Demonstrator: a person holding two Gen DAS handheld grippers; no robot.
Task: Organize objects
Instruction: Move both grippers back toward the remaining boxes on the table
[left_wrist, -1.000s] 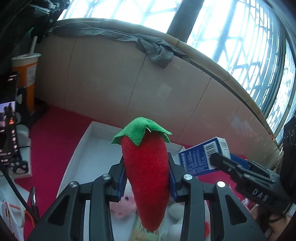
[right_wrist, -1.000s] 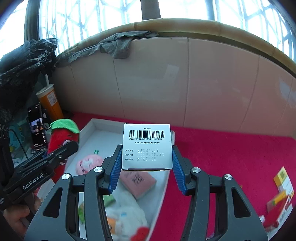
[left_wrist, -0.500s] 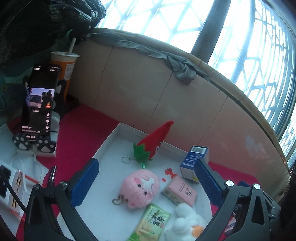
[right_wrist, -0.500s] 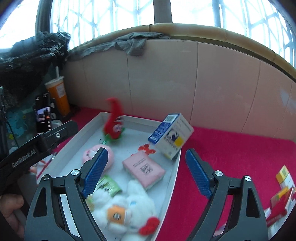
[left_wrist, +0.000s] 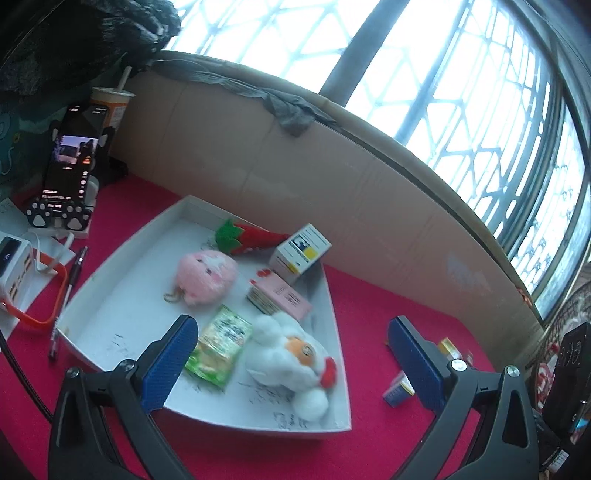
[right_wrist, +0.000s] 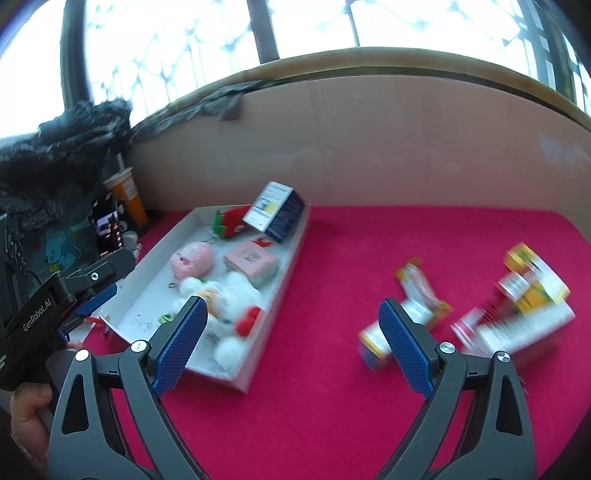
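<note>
From the left wrist, the left gripper (left_wrist: 291, 354) stands with its jaws wide and nothing between them, having just been opening. Ahead of its fingers lies the white tray (left_wrist: 334, 325), already well filled: the red chilli plush (left_wrist: 255, 238) and the blue-and-white box (left_wrist: 300, 253) rest at the far end, the box leaning at the far rim, with a pink plush (left_wrist: 207, 277), a pink packet (left_wrist: 279, 297), a green sachet (left_wrist: 219, 341) and a white plush (left_wrist: 291, 358) nearer the fingertips. Beyond the right finger a few small boxes (left_wrist: 399, 387) lie on the red cloth (left_wrist: 369, 306) — still outside the tray.

From the right wrist, the right gripper (right_wrist: 291, 347) is also spread wide and empty, its jaws having just been opening. The tray sits off its left finger; between and beyond its right finger a blurred heap of loose packets (right_wrist: 517, 306) waits on the cloth (I cannot count them).

So I judge the task partly done, with that heap left to bring over. Bare cloth between the fingers gives open room; the tray's near corner and raised rim, and the left gripper just beside it, are the edges to mind.
</note>
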